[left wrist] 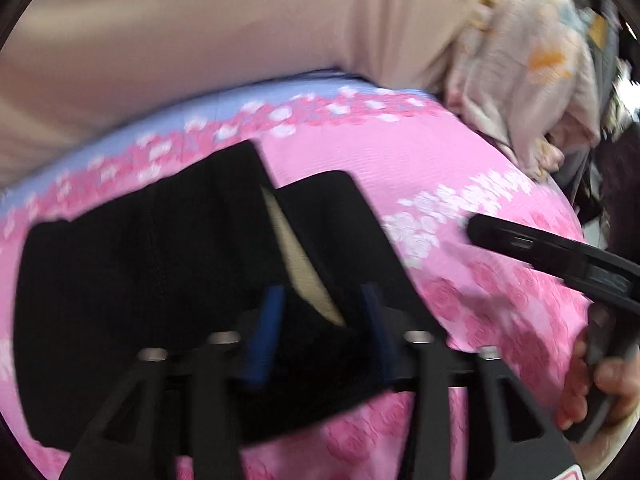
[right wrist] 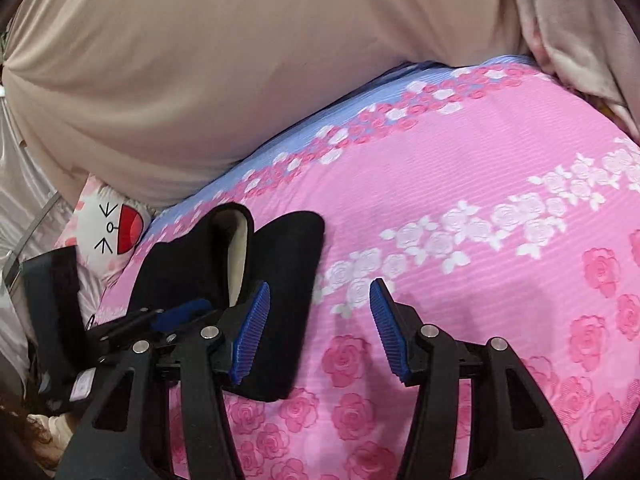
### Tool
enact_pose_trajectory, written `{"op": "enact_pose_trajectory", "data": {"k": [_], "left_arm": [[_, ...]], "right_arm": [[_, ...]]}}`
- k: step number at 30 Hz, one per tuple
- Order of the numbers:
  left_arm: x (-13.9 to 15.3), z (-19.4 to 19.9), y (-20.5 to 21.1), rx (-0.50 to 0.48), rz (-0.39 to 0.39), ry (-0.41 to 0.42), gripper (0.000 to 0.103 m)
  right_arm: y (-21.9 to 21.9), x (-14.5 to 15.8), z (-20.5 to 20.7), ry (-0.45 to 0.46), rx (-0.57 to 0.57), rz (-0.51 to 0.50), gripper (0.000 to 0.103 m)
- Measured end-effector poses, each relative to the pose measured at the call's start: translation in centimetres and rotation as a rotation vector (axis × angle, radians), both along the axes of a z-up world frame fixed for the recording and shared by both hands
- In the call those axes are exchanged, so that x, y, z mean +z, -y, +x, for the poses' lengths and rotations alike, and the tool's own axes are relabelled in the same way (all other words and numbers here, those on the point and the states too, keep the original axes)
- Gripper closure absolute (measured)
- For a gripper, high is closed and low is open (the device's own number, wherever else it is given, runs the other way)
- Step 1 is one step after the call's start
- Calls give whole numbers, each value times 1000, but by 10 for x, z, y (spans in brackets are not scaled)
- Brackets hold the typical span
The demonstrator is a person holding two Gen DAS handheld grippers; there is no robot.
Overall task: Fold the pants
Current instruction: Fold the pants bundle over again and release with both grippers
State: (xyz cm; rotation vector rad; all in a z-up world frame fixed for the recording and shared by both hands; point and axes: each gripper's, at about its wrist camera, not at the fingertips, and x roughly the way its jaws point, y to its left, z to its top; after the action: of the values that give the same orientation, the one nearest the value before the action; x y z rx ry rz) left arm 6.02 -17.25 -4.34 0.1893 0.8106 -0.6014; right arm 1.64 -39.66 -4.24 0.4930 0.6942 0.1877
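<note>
Finishing fold: black fleece-lined pants [right wrist: 224, 280] lie compact on pink rose-print bedspread [right wrist: 440, 184].
Left gripper [left wrist: 320, 320] open over them, right gripper [right wrist: 320, 312] open beside, both empty; any squaring-up remains.

The whole left wrist view is smeared with motion blur, so the left tongs [left wrist: 320, 320] show only as dim blue pads over the black pants [left wrist: 140, 280]. The pants run under them, their near edge hidden. To the left of the right tongs [right wrist: 320, 332], a cartoon-face cushion [right wrist: 112, 228] sits half buried.
</note>
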Motion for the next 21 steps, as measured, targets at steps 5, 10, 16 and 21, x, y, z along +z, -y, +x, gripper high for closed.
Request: {"op": "enact_pose_trajectory", "data": {"k": [5,10,16,21], "left_arm": [[41,-54,-21,-112,-45,135,16],[56,-43,-57,92,104,220,16],[39,14,-133,379,99,27,17],[30,29,-173,489,141,19,17]], "right_arm": [[-28,18,20,44,109,35,31],[-65,22,68,19,243,68,21],[-92,3,111,-79,246,68,21],[-105,-8,118,-98,233,58,12]]}}
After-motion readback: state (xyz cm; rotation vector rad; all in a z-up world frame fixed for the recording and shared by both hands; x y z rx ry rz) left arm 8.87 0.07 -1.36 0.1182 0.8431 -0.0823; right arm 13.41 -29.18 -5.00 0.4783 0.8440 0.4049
